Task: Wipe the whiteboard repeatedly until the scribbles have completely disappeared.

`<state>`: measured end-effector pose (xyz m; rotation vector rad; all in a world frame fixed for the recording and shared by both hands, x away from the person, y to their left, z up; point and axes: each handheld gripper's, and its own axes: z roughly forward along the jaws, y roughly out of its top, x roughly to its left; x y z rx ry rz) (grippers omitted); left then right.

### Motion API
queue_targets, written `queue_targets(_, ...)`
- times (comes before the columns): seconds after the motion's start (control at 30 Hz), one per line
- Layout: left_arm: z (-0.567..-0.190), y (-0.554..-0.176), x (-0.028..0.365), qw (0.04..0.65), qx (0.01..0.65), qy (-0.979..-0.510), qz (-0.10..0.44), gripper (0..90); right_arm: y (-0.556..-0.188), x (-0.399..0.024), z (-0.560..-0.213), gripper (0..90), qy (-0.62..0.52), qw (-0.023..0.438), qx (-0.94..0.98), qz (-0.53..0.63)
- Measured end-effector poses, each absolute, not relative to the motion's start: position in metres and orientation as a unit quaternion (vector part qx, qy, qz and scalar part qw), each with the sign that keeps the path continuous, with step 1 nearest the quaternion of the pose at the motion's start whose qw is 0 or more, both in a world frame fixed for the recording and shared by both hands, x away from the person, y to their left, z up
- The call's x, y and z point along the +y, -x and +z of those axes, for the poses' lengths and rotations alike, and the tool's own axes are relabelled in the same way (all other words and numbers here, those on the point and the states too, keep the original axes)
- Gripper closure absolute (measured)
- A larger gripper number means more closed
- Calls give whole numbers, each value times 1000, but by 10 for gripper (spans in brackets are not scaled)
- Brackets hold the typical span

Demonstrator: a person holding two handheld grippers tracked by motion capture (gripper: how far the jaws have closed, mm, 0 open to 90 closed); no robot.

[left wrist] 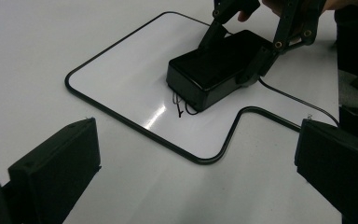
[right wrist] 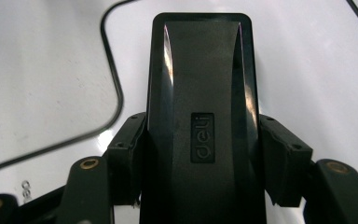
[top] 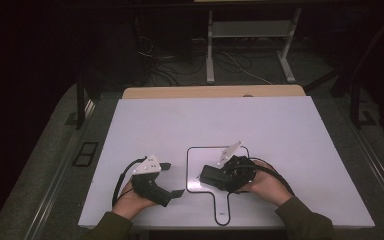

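Right tongs (right wrist: 196, 158) pinching black eraser (right wrist: 200, 93) on whiteboard (left wrist: 121, 79); left tongs (left wrist: 196, 172) spread, empty.

The high view is looking forward and down from above the person's side, taking in the whole white table (top: 280, 130) from a distance. The left gripper view is sitting low near the tabletop, facing across the small whiteboard (left wrist: 130, 79) toward the black eraser (left wrist: 214, 70). The right gripper view is looking straight down along that eraser (right wrist: 200, 93) from very close. All three are sharing the whiteboard (top: 195, 165) and eraser.
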<state>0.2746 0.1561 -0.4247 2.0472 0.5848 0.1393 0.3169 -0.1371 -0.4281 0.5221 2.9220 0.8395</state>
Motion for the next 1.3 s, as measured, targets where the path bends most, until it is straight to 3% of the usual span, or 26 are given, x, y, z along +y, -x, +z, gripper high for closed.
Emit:
queue_targets(0.63, -425, -275, 156, 484, 241, -839, 57, 0, -348, -123, -429, 386, -195, 49, 941, 272)
queue_targets(0.83, -425, -275, 157, 485, 241, -838, 57, 0, -341, -112, -427, 387, -176, 53, 946, 265)
queue_targets(1.07, -425, -275, 157, 486, 241, -838, 57, 0, -337, -109, -423, 387, -166, 101, 950, 243)
queue_targets(1.3, -425, -275, 156, 485, 241, -839, 57, 0, -332, -105, -424, 387, -163, 85, 952, 244)
